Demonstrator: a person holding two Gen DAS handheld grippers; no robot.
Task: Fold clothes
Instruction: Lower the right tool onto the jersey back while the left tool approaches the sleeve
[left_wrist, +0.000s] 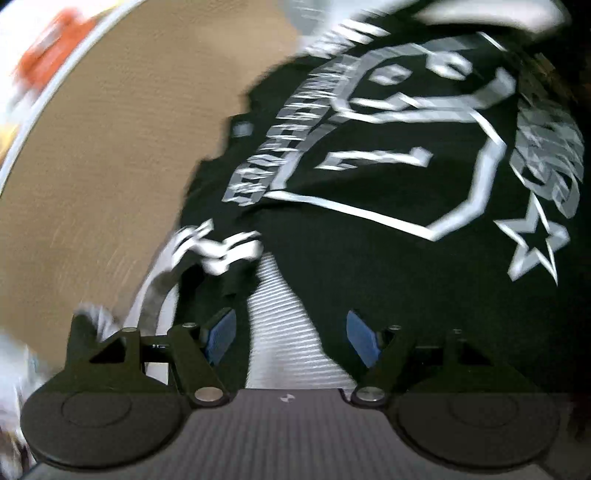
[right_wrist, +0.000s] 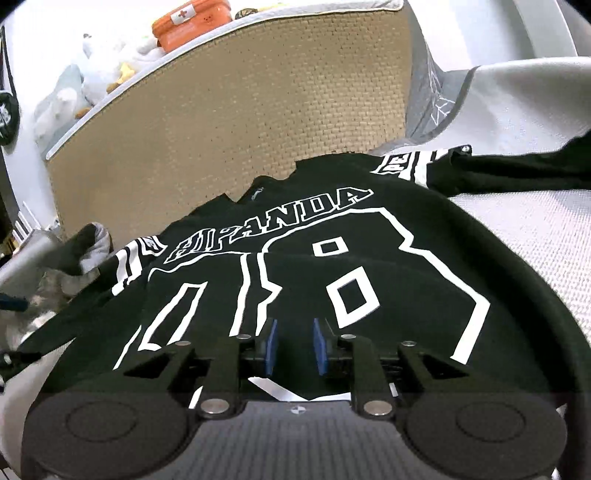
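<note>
I see the black jersey (right_wrist: 295, 266) spread flat on the bed (right_wrist: 535, 236), collar away from me. My right gripper (right_wrist: 293, 345) hovers narrowly parted over its hem; my left gripper (left_wrist: 291, 338) gapes wide at its sleeve side.

An orange first-aid box (right_wrist: 192, 22) and plush toys (right_wrist: 107, 62) sit above the woven headboard (right_wrist: 236, 122).

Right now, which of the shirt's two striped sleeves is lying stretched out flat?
The far-right sleeve of the black shirt: it reaches out across the grey bedding. The left sleeve is bunched near the body.
</note>
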